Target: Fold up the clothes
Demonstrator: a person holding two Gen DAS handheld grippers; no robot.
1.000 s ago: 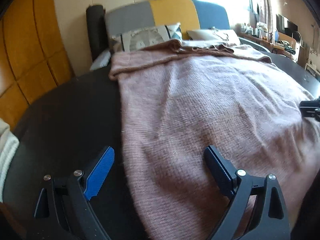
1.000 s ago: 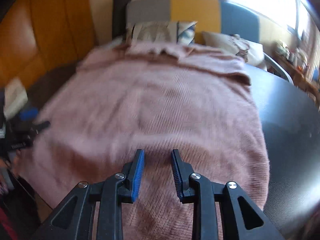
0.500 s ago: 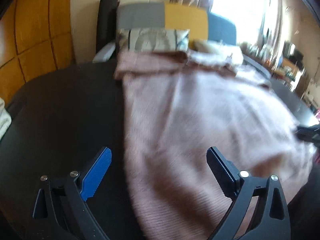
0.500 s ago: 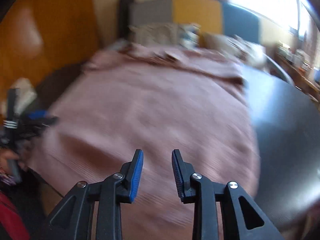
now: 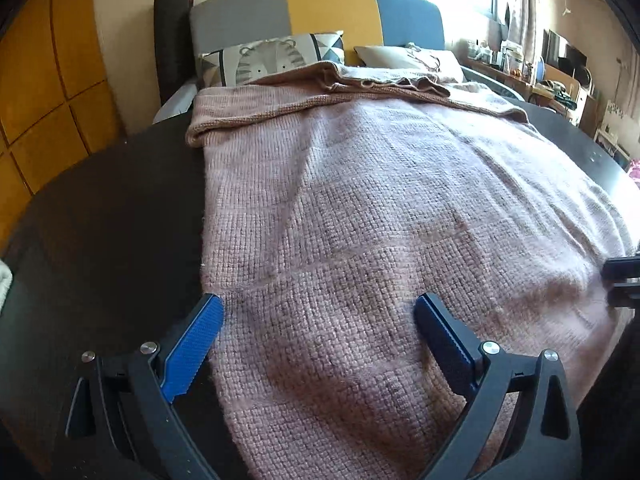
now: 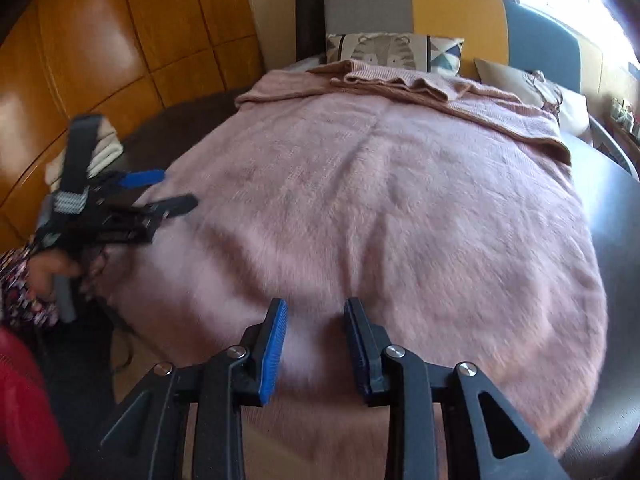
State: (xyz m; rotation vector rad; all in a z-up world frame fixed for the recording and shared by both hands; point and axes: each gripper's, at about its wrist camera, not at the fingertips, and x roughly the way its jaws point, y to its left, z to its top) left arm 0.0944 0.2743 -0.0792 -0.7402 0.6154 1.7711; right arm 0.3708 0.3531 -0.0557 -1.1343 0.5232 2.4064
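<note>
A pink knit garment (image 5: 380,200) lies spread flat over a dark round table (image 5: 100,220), its far end bunched into folds. My left gripper (image 5: 318,302) stands wide open over the garment's near left edge, with one finger (image 5: 192,344) above bare table. From the right wrist view the left gripper (image 6: 160,192) is held by a hand at the garment's left side. My right gripper (image 6: 316,304) hovers over the near edge of the garment (image 6: 380,200), its fingers a small gap apart with nothing between them. Its tip shows at the right edge of the left wrist view as a dark block (image 5: 622,280).
A grey, yellow and blue sofa (image 5: 328,8) with a tiger-print cushion (image 5: 272,60) stands behind the table. Orange wooden panels (image 6: 120,40) line the left wall. Folded pale cloth (image 6: 104,148) sits at the table's left. A red object (image 6: 24,400) is at the lower left.
Both cameras swung and steadied again. Seen from the right wrist, the left gripper now sits higher and further over the garment's left edge. Both grippers' openings are unchanged.
</note>
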